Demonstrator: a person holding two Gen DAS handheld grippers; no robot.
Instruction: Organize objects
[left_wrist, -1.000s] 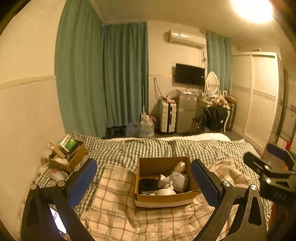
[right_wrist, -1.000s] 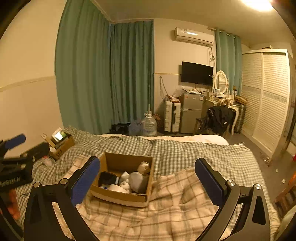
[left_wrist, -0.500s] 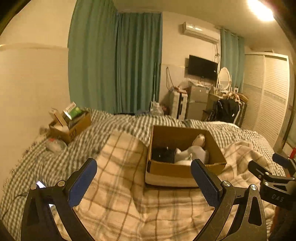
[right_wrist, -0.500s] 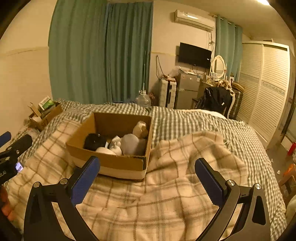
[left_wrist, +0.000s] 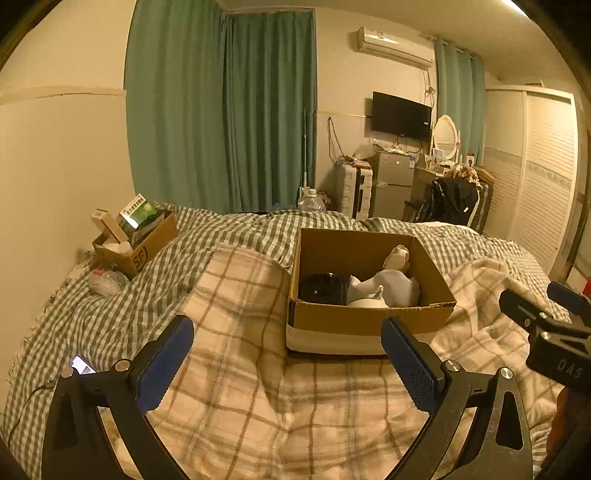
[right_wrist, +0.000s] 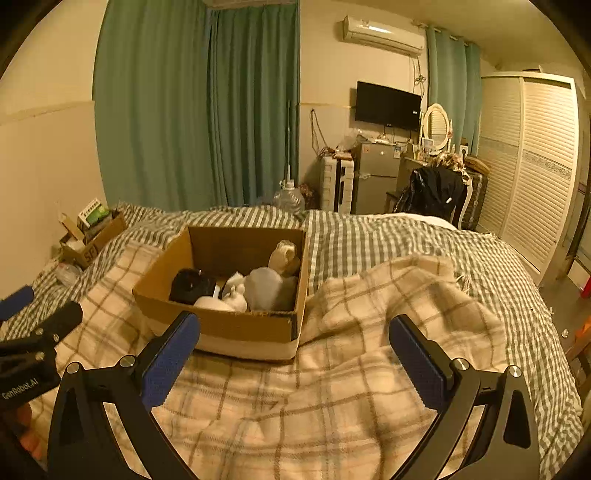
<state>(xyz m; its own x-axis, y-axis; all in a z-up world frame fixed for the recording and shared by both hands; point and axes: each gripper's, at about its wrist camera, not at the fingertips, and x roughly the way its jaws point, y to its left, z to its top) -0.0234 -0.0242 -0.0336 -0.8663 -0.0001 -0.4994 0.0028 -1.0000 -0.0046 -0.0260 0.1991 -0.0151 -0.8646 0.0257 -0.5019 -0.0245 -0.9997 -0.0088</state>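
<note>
In the left view, the left claw (left_wrist: 286, 363) is wide open and holds nothing, and the box (left_wrist: 369, 317) sits on the blanket (left_wrist: 258, 387) on the bed, just past its tips. In the right view, the right claw (right_wrist: 293, 360) is wide open and empty too, with the box (right_wrist: 229, 325) near its left finger (right_wrist: 168, 360).

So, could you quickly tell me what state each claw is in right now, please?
Left claw: open, holding nothing, above the plaid blanket.
Right claw: open, holding nothing, just short of the cardboard box.
</note>
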